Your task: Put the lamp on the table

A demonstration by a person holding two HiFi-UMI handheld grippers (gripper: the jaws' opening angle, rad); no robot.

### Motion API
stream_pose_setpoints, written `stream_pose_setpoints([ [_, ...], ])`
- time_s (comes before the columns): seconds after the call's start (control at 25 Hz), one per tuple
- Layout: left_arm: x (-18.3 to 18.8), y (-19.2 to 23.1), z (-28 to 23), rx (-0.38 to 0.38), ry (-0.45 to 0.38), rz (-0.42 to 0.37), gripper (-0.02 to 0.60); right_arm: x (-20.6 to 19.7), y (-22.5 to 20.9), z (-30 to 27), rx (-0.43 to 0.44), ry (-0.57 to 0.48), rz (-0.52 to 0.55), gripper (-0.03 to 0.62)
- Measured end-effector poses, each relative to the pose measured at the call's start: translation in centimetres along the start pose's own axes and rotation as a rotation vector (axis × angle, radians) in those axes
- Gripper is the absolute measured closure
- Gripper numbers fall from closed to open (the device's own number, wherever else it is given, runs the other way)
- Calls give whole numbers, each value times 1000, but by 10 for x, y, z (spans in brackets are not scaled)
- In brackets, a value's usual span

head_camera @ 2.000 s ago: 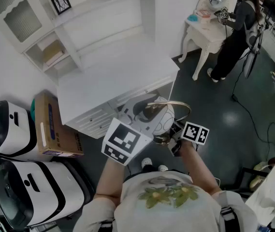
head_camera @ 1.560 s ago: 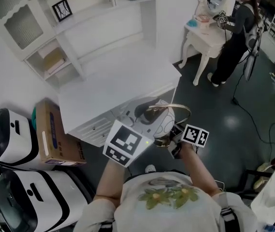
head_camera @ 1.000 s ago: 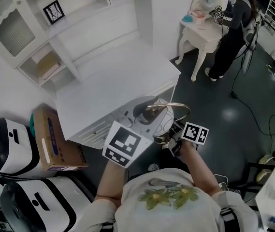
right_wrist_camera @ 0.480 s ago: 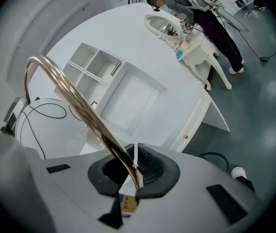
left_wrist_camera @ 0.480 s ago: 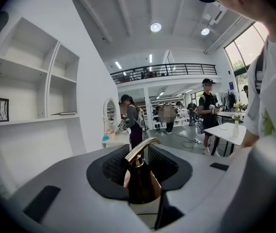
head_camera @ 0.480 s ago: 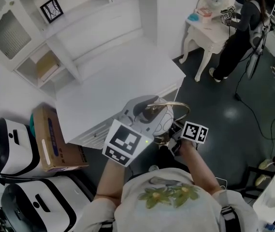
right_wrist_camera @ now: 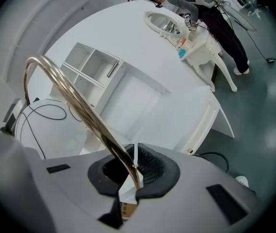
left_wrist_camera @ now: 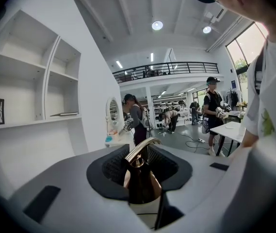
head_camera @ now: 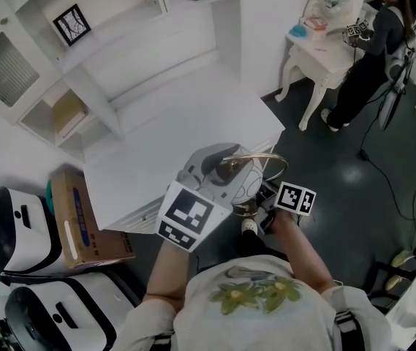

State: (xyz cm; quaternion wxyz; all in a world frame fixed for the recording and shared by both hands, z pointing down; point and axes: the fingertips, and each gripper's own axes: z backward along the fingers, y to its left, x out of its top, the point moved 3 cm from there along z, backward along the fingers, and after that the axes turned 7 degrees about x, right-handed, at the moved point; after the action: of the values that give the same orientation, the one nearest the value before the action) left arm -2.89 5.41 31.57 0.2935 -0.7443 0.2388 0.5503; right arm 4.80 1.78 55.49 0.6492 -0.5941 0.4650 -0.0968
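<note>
The lamp has a white globe shade [head_camera: 247, 183] and a thin brass arc [head_camera: 267, 161]; I carry it in the air in front of my chest. In the head view my left gripper [head_camera: 224, 169] is shut on the lamp's brass neck [left_wrist_camera: 138, 177], which fills the gap between the dark pads in the left gripper view. My right gripper [head_camera: 256, 209] is shut on the brass arc [right_wrist_camera: 74, 101], seen with the globe [right_wrist_camera: 48, 125] to its left. The white table [head_camera: 175, 141] lies just beyond and below the lamp, with its top [right_wrist_camera: 176, 115] bare.
White shelves [head_camera: 83, 46] with a framed picture [head_camera: 71, 24] rise behind the table. A cardboard box [head_camera: 72, 214] and white machines [head_camera: 17, 225] stand on the floor at left. At far right, a person [head_camera: 374, 46] stands by a small dressing table [head_camera: 324, 46].
The table has drawn closer, so the lamp now hangs at its near edge. Both grippers keep the same hold on the lamp.
</note>
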Motion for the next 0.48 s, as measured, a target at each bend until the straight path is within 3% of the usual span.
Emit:
stream_pose_setpoints([
  [0.48, 14, 37, -52, 43, 10, -3, 443, 57, -16, -39, 27, 26, 4, 549],
])
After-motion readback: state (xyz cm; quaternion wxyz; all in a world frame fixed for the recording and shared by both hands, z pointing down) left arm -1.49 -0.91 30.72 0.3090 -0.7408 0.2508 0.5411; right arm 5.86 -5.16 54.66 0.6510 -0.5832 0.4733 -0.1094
